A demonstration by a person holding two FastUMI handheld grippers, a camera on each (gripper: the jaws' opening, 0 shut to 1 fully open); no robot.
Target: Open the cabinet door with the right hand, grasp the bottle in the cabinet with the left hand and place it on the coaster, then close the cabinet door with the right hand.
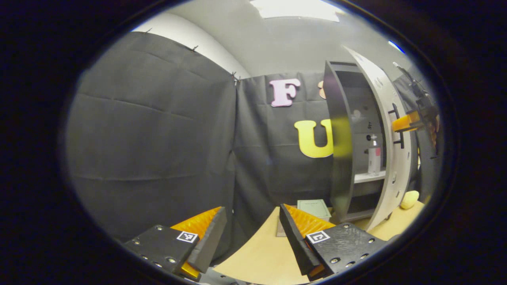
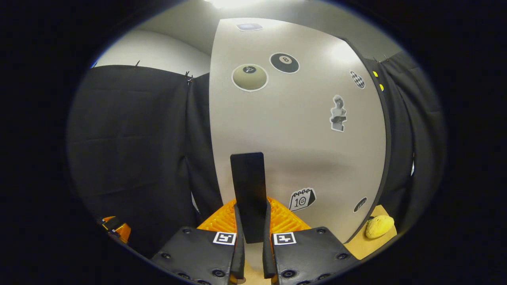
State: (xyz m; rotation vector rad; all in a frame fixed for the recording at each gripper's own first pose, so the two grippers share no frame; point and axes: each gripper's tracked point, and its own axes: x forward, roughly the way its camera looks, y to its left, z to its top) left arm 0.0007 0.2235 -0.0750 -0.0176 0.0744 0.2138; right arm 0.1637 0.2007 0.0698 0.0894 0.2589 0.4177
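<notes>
Cabinet door held open by its handle, bottle waiting on the shelf.

The flat black handle (image 2: 248,196) of the pale grey, sticker-covered cabinet door (image 2: 301,130) is clamped between the jaws of the right gripper (image 2: 251,233), seemingly so the door is kept swung wide. The left gripper (image 1: 253,227) is held over the light wooden tabletop (image 1: 257,253), jaws spread apart and empty, well apart from the small clear bottle (image 1: 374,156) with a white top and pinkish label, upright on the white cabinet shelf (image 1: 366,177). The square pale green coaster (image 1: 314,208) lies just beside the cabinet.

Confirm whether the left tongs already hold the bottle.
No. In the left gripper view the left tongs stand open and empty over the table, while the bottle sits on the cabinet shelf.
</notes>
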